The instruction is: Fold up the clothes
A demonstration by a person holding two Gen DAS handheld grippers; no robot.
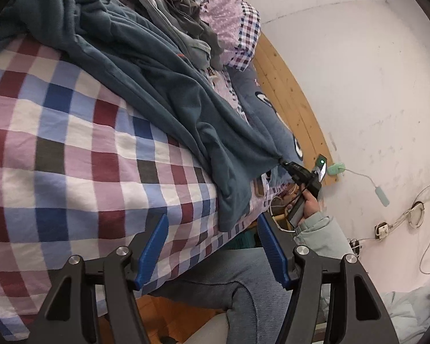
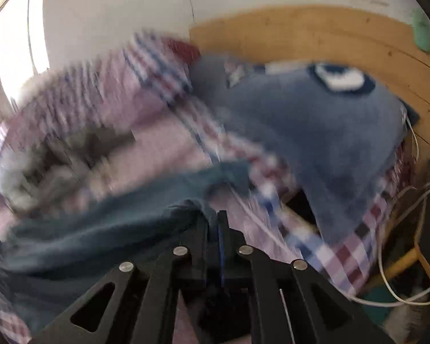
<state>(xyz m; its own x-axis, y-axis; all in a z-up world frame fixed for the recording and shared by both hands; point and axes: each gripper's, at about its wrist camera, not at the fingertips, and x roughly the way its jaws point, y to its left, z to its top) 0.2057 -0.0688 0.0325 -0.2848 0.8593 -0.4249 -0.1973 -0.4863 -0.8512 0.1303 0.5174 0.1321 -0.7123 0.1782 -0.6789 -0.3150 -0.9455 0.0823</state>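
The right gripper (image 2: 213,218) is clenched on a corner of the teal garment (image 1: 163,86), stretched across the checked bed (image 1: 71,157); the left gripper (image 1: 212,246) hangs released near the bed's edge.

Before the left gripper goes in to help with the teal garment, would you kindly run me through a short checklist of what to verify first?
1. Right gripper shut on the teal garment: ok, a corner of cloth is pinched between its fingers.
2. Left gripper open and free: ok, its blue pads are apart with nothing between them.
3. Garment pulled clear of the other clothes: not ok, its far part lies bunched against the grey clothes.
4. Bare space on the checked bedsheet to lay it flat: ok, on the near side.
5. Which part the right gripper holds, hem or sleeve: cannot tell.
6. Right wrist view sharp enough to judge: not ok, blurred.
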